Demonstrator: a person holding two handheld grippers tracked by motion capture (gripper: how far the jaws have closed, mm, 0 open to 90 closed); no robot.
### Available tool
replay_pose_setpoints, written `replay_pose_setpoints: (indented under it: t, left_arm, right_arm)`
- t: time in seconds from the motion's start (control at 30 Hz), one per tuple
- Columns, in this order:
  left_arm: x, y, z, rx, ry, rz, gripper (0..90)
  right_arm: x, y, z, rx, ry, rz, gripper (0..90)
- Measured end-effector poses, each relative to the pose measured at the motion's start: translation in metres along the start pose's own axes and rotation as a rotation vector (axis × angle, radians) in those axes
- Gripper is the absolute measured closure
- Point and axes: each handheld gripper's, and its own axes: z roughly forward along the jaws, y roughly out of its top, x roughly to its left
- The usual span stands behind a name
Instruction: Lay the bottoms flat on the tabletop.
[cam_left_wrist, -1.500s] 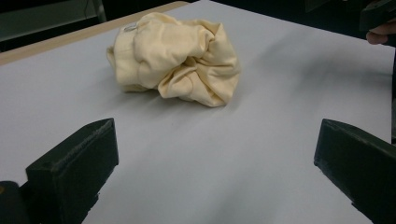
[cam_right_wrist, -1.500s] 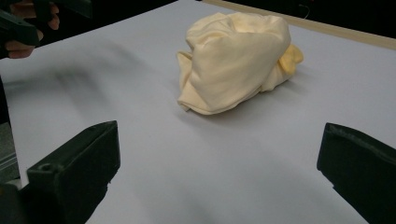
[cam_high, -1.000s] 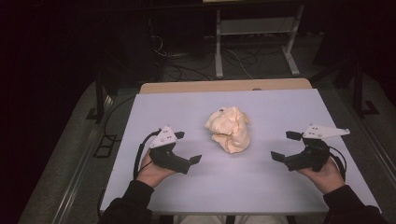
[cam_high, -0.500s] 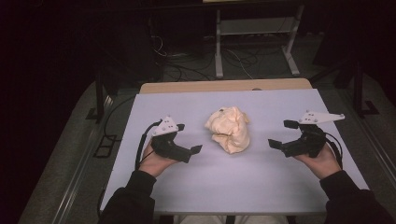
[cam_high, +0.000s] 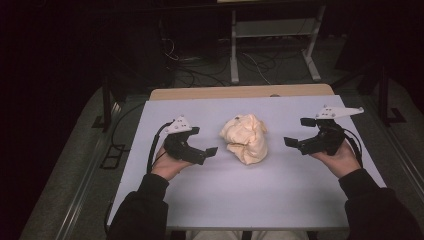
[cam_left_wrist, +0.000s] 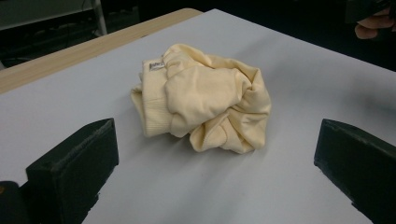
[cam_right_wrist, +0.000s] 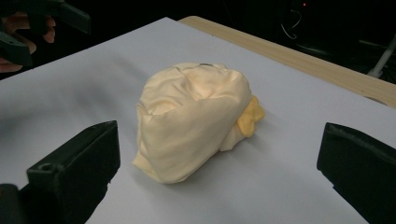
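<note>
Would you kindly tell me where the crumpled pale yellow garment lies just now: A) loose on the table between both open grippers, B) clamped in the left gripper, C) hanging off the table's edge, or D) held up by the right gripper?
A: the crumpled pale yellow garment rests on the white table, untouched, between the left gripper and right gripper.

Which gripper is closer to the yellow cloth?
Left. The left gripper sits just left of the cloth, jaws open toward it. The right gripper is on the cloth's other side, a bit farther off, also open. Neither touches it.
</note>
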Motion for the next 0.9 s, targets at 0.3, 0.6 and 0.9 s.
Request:
replay_pose_setpoints:
  t: [0.3, 0.6, 0.9]
  left_arm:
    - [0.008, 0.009, 0.015, 0.018, -0.003, -0.002, 0.0]
    - [0.017, 0.017, 0.029, -0.008, -0.009, -0.043, 0.0]
    - [0.028, 0.012, 0.044, 0.007, -0.005, -0.081, 0.0]
  right_arm:
    - [-0.008, 0.015, 0.017, 0.024, 0.002, -0.002, 0.0]
    - [-0.020, 0.024, 0.033, 0.023, -0.016, 0.024, 0.0]
    - [-0.025, 0.028, 0.053, 0.032, -0.015, 0.042, 0.0]
